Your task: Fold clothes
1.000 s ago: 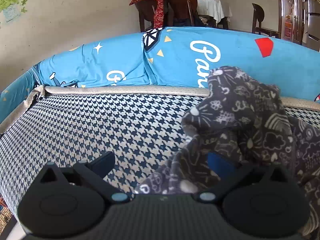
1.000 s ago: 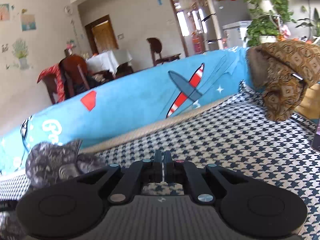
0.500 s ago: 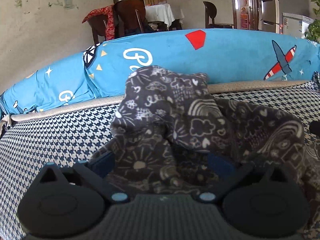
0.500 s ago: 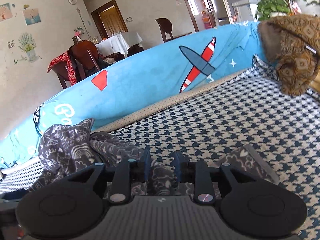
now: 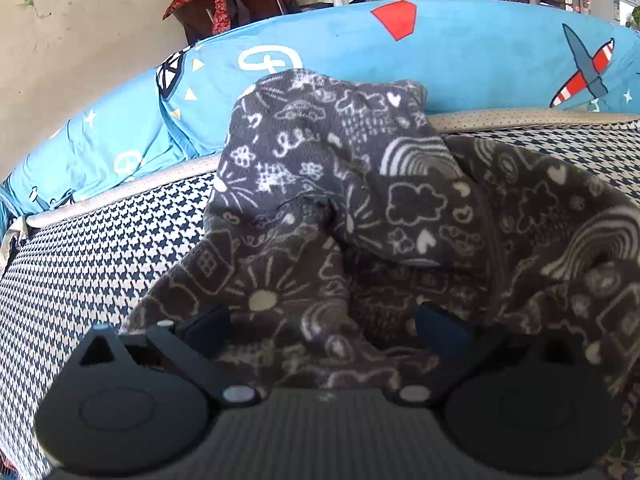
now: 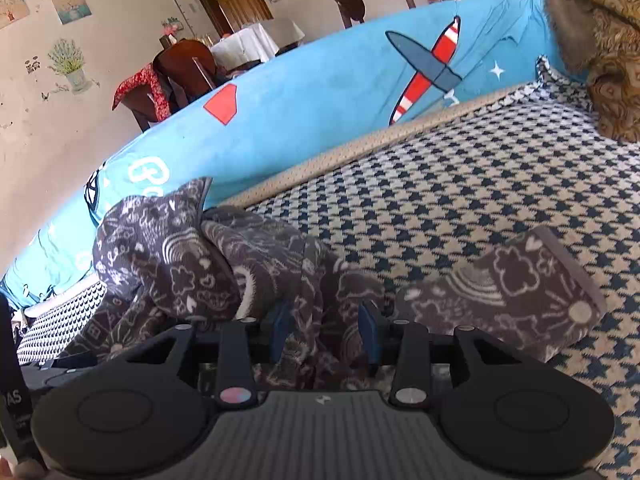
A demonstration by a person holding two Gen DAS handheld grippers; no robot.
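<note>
Both tongs stand with jaws apart over the same garment. Left gripper (image 5: 320, 326): jaws spread wide, the blue pads at either side of a bunched fold of the dark patterned fleece garment (image 5: 360, 208). The cloth fills the gap between the fingers and lies on or against the gripper body; whether the pads actually touch it cannot be told. Nothing is clamped. From this view the garment rises in a crumpled heap directly ahead of the fingers, its highest lobe standing in front of the blue printed backrest cover (image 5: 460, 48), with more cloth spreading away to the right edge of the picture.

Right gripper (image 6: 322, 332): jaws moderately open, narrower than the left pair, with a ridge of the same garment (image 6: 192, 264) running between the blue pads. The pads are apart from each other and are not pressed together on the cloth. The bulk of the garment lies to the left of and ahead of these fingers; a flatter sleeve-like part (image 6: 516, 292) extends to the right, just beyond the right finger, lying flat on the houndstooth seat cover (image 6: 480, 192).

The garment rests wholly on that seat cover, near the beige piping at the foot of the backrest. A brown patterned cloth (image 6: 604, 52) hangs at the far right, well apart from the garment.
</note>
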